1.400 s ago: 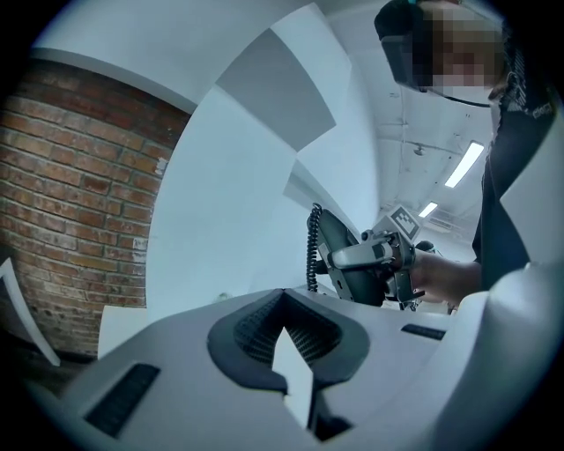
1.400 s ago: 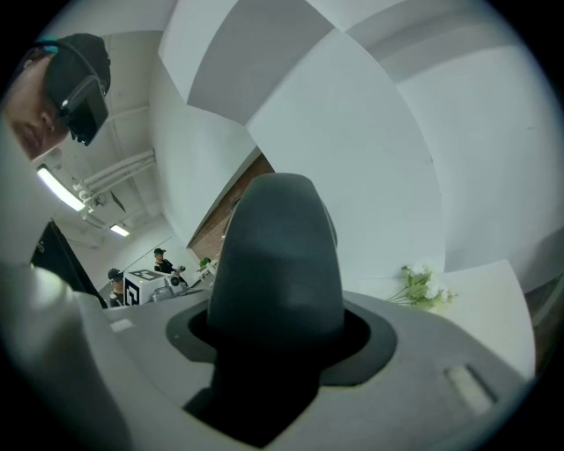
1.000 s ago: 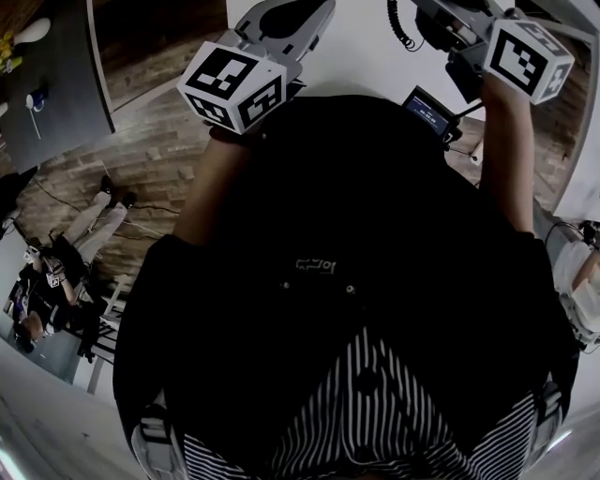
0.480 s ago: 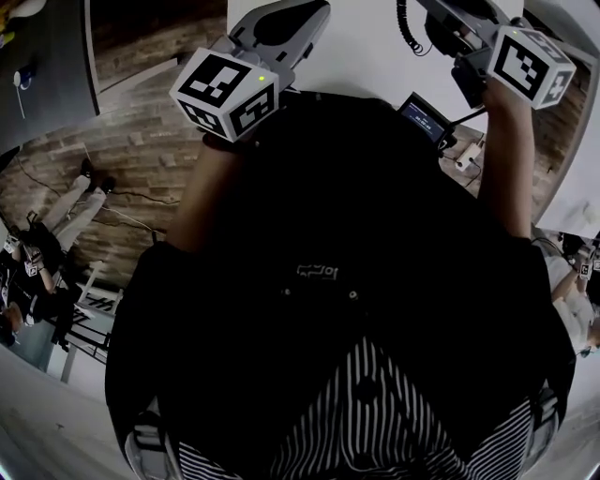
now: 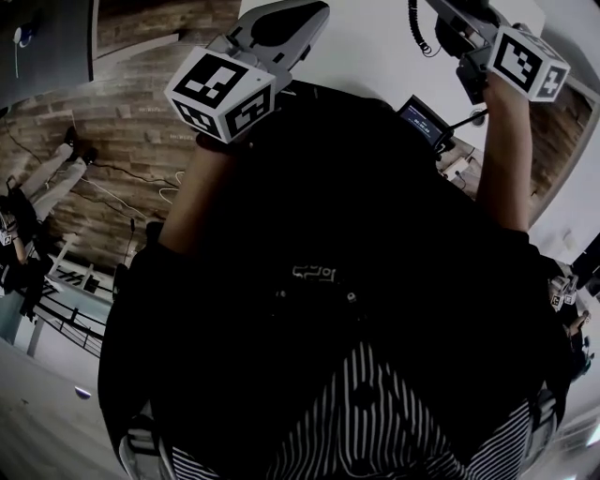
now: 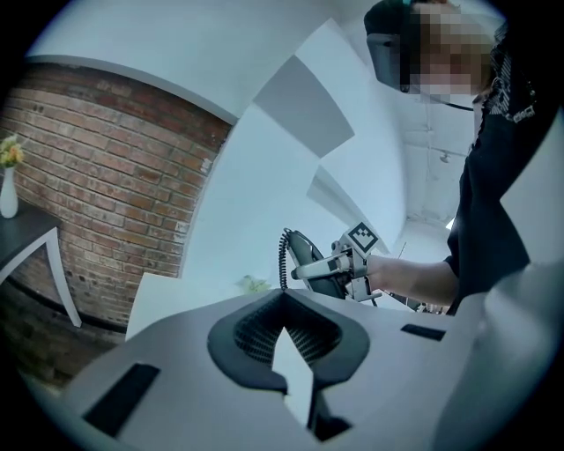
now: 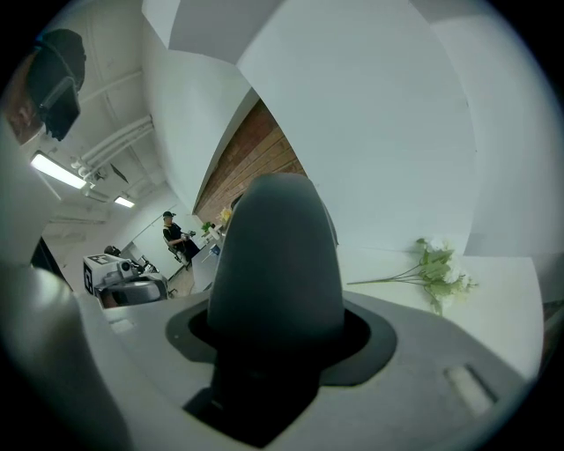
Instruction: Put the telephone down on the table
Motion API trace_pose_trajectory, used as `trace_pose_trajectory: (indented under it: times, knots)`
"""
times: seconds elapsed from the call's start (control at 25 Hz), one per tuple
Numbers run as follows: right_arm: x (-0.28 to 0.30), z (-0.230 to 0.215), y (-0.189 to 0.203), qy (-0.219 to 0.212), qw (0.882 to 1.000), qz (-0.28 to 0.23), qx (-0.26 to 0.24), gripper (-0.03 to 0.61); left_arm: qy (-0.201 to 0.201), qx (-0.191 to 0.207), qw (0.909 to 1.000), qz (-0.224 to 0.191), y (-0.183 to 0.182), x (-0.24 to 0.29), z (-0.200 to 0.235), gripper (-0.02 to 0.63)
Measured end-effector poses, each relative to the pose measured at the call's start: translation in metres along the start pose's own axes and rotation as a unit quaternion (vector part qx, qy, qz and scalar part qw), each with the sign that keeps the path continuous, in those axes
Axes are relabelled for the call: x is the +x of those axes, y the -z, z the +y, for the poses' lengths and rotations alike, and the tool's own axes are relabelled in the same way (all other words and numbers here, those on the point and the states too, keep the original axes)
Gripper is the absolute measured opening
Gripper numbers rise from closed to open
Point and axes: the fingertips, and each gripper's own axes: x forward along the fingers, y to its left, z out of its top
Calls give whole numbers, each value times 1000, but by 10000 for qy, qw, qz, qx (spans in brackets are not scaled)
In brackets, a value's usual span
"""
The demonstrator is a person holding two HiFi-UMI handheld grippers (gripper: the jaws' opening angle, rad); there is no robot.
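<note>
Beyond the gripped telephone (image 7: 275, 264), white flowers (image 7: 441, 275) on the table (image 7: 507, 304).

Left gripper (image 5: 298, 13): sitting at 11 o'clock in the head view and pointing toward 12 o'clock; its jaws are resting together with nothing between them.
Left marker cube (image 5: 220, 89): riding at the gripper's near end, just above the wrist.
Left forearm (image 5: 192, 202): bare, rising from the torso toward 12 o'clock.
Right gripper (image 5: 448, 11): sitting at 1 o'clock and angling toward 11 o'clock; its jaws are clamping a dark telephone handset (image 7: 275, 255).
Right marker cube (image 5: 528, 61): riding over the hand.
Right forearm (image 5: 502, 155): bare, reaching almost straight up.
Both arms: raised ahead of the chest, holding the grippers well apart.
</note>
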Motion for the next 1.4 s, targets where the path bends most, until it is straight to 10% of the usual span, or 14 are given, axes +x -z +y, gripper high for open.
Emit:
trace_pose_trajectory:
  times: [1.4]
  knots:
    - [70,-46,84,-67,9922,1236,111,268,-723,-398,9965,-116,36,-42,-15,2]
